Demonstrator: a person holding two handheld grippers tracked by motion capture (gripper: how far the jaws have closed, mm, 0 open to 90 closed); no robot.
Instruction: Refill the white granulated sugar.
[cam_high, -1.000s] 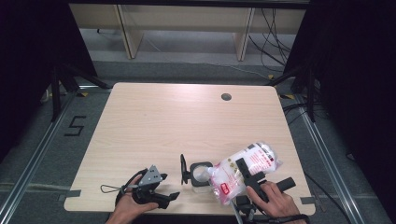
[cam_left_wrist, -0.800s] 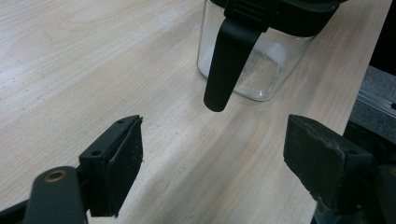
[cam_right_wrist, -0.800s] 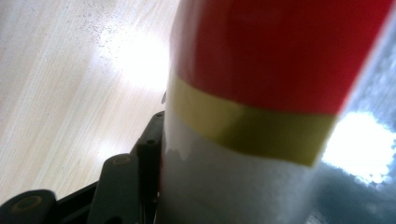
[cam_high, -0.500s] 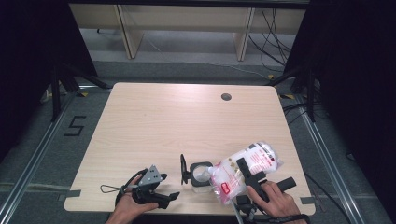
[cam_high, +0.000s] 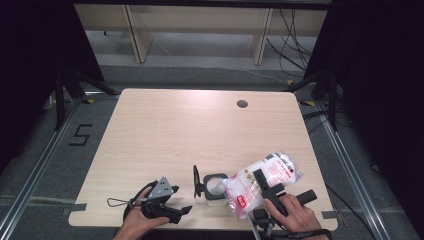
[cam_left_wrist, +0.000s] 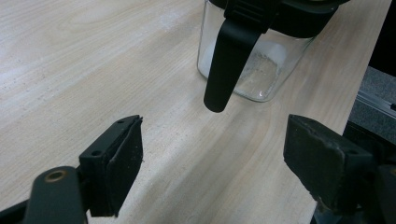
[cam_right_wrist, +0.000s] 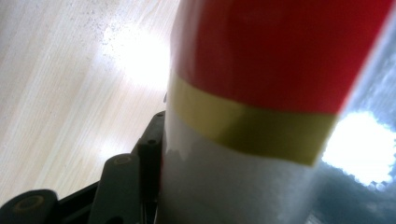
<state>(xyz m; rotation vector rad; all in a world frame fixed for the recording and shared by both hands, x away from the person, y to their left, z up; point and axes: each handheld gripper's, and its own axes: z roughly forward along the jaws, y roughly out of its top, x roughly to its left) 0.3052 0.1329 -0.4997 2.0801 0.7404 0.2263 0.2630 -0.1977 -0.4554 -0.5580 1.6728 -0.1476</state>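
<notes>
A clear glass jar (cam_high: 216, 189) with a black rim stands near the table's front edge, its black lid (cam_high: 196, 181) swung open to the left. My right gripper (cam_high: 266, 183) is shut on a plastic bag of white grains (cam_high: 272, 170) with a red label, tilted with its lower corner at the jar's mouth. In the right gripper view the bag (cam_right_wrist: 280, 93) sits against one black finger (cam_right_wrist: 148, 151). My left gripper (cam_high: 183, 212) stands open left of the jar, with nothing between its jaws. In the left gripper view (cam_left_wrist: 215, 158) the jar (cam_left_wrist: 254, 74) and its hanging black clasp (cam_left_wrist: 228, 65) lie just ahead.
The light wooden table (cam_high: 175, 135) has a round cable hole (cam_high: 242, 104) at the back right. Both hands rest at the front edge. Dark stands and cables line the floor on both sides, and shelving stands beyond the table.
</notes>
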